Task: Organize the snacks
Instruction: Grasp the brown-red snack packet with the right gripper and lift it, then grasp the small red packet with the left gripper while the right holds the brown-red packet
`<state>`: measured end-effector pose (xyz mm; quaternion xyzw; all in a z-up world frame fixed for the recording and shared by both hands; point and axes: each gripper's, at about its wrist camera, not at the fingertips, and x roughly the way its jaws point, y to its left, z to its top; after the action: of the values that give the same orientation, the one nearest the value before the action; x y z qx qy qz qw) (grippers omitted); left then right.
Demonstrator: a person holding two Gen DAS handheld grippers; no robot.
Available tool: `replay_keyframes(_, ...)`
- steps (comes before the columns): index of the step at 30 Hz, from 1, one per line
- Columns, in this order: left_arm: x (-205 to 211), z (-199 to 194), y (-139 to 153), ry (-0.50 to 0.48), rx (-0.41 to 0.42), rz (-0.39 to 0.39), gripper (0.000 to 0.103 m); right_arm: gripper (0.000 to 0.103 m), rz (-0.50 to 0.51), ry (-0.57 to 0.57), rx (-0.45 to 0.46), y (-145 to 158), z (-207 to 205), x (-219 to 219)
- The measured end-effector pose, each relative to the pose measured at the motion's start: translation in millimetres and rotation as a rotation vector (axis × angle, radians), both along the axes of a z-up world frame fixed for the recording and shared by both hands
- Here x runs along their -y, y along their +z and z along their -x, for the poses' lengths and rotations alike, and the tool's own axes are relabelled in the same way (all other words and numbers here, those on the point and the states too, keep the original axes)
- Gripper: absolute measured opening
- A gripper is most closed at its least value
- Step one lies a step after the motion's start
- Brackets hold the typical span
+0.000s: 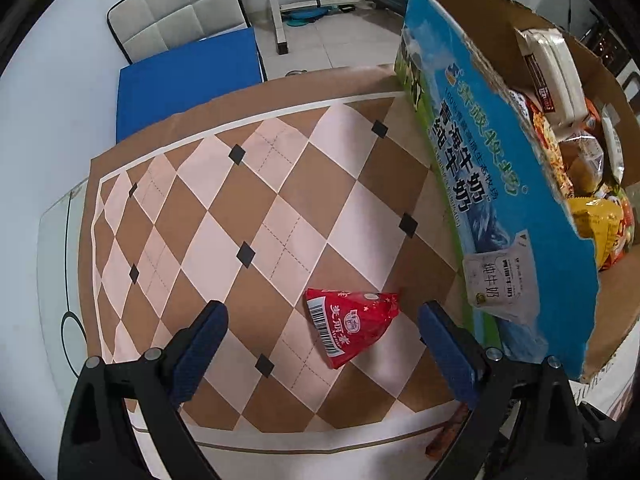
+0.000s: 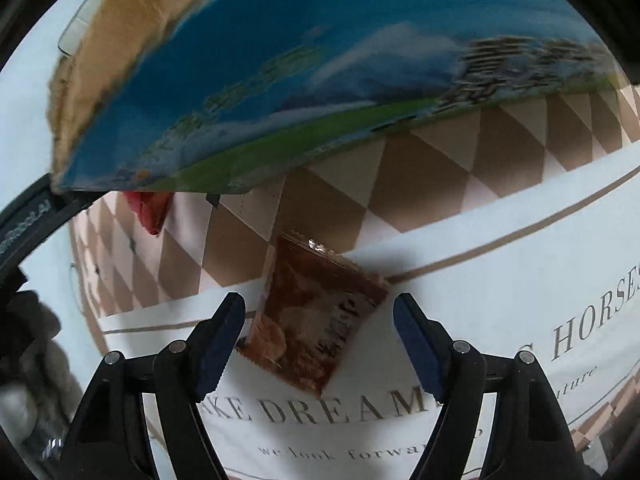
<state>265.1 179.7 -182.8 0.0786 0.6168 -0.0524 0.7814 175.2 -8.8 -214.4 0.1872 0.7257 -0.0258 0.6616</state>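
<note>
Both tools hang above the bench (image 1: pixel 60 240), pointing steeply down, and each has one snack under it. Right tool (image 2: pixel 319 338) stands wide with nothing pressed; the brown packet (image 2: pixel 316 320) lies flat between its fingers, just in front of the box (image 2: pixel 280 92), its long axis slanted against the line of the jaws. Left tool (image 1: pixel 323 340) is also wide and holds nothing; the red pouch (image 1: pixel 354 326) lies between its fingers, closer to the one on the box side (its pointed end is turned toward the box). I judge that each snack belongs to the tool above it, and the packet may need a small roll of the wrist first.
</note>
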Motion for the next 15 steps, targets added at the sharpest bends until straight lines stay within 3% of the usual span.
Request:
replay_keyframes(2, -2, 0, -2, 0.002, -0.005, -0.003, 0.097, 0.080, 0.049, 0.021, -0.005, -3, -3, -5)
replay_keyframes(6, -4, 1, -6, 0.000, -0.022, 0.004, 0.097, 0.079, 0.122, 0.188, 0.015, -5, -2, -40)
replay_keyframes(12, -1, -5, -18, -0.013, -0.058, 0.039, 0.097, 0.072, 0.166, 0.317, 0.053, -2, 10, -16)
replay_keyframes(14, 1, -5, -23, -0.014, -0.059, 0.050, 0.093, 0.072, 0.166, 0.350, 0.049, -4, 11, -13)
replay_keyframes(15, 1, -6, -25, -0.014, -0.062, 0.060, 0.081, 0.073, 0.175, 0.354, 0.045, -5, 9, -5)
